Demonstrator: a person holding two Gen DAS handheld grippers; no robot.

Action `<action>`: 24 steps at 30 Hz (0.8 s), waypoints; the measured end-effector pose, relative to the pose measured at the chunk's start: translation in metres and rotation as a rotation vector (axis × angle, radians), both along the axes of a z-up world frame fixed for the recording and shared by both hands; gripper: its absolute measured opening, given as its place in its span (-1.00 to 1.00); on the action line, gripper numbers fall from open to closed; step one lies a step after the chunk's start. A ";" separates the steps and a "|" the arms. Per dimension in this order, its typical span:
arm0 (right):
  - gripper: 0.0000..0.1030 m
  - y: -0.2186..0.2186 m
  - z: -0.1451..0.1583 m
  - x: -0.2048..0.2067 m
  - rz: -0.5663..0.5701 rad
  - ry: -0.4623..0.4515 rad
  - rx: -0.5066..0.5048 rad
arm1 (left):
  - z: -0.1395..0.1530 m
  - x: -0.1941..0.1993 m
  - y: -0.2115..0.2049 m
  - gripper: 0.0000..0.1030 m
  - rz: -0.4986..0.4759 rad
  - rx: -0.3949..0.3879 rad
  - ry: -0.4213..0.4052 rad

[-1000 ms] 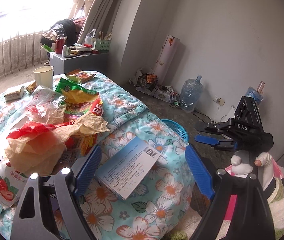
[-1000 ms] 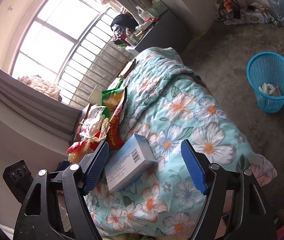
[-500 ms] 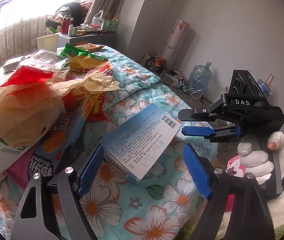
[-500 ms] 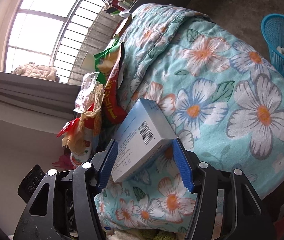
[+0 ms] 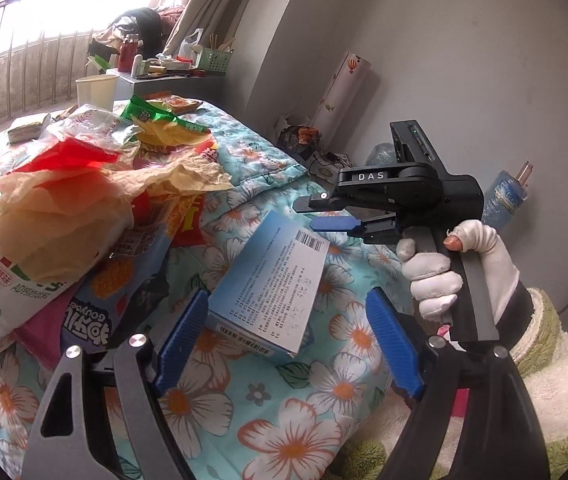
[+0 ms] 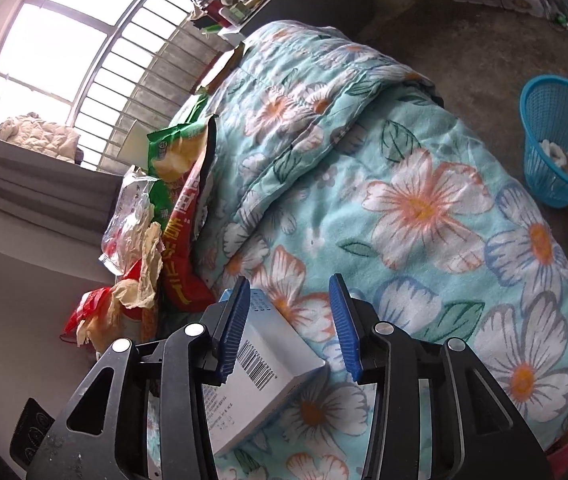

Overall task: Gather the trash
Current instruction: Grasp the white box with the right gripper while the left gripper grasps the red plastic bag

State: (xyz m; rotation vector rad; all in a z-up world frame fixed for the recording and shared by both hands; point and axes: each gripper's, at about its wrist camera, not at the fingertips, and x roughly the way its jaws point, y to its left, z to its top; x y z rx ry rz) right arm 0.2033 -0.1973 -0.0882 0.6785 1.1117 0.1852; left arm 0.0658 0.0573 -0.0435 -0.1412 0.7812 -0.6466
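A lived-in bedroom: floral quilt (image 6: 423, 184), curtained window (image 6: 64, 52), cluttered side table (image 5: 164, 76), bare floor.

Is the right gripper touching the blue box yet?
Cannot tell. Right wrist view: the blue box lies between the jaws of the right gripper, which have just been closing; one pad overlaps its edge, the other stands clear.

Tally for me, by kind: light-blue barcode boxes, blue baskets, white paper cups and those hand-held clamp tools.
Light-blue barcode box: 1
Blue basket: 1
White paper cup: 1
Hand-held clamps: 2, the left gripper and the right gripper
Total: 5
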 end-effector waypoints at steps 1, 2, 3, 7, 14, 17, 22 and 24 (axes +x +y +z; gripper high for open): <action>0.17 0.002 0.007 -0.005 -0.009 -0.008 -0.021 | 0.009 -0.004 0.008 0.54 0.016 -0.007 -0.028; 0.33 0.002 0.013 -0.012 -0.025 -0.018 -0.040 | 0.020 -0.007 0.018 0.54 0.034 -0.015 -0.061; 0.33 0.002 0.019 -0.021 -0.040 -0.031 -0.055 | 0.031 -0.010 0.028 0.54 0.058 -0.019 -0.100; 0.42 0.001 0.024 -0.045 -0.069 -0.004 -0.037 | 0.067 -0.008 0.064 0.54 0.192 0.022 -0.242; 0.43 0.029 -0.005 -0.045 -0.046 0.126 0.094 | 0.063 0.023 0.053 0.39 0.208 0.331 -0.368; 0.43 0.037 -0.014 -0.043 -0.053 0.159 0.155 | 0.047 0.027 0.035 0.24 0.154 0.486 -0.420; 0.43 0.039 -0.020 -0.042 -0.064 0.145 0.192 | 0.025 0.031 0.017 -0.02 0.096 0.701 -0.509; 0.41 0.038 -0.020 -0.041 -0.071 0.133 0.210 | 0.021 0.034 0.014 -0.12 0.082 0.723 -0.519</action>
